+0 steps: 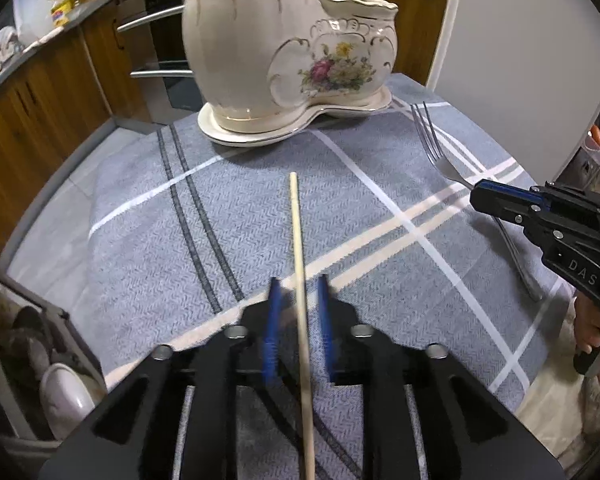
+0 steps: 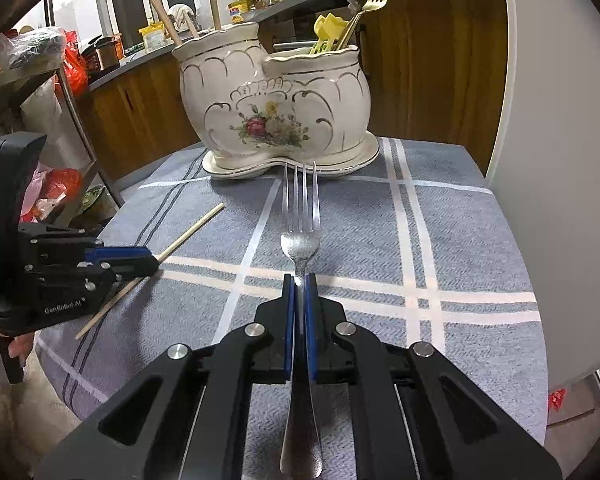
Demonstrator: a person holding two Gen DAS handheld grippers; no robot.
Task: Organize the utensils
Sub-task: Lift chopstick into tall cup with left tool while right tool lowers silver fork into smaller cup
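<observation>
Silver fork (image 2: 300, 240) pinched tight at its neck by the right gripper (image 2: 299, 280), prongs pointing straight ahead at the flowered double utensil holder (image 2: 276, 108). Wooden chopstick (image 1: 298, 240) lying on the checked blue tablecloth (image 1: 148, 216) between the spread fingers of the left gripper (image 1: 299, 286), untouched, aimed at the holder too.

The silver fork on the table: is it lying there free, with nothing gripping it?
No, the right gripper has its blue pads closed on the neck of the silver fork, just behind the tines.
</observation>
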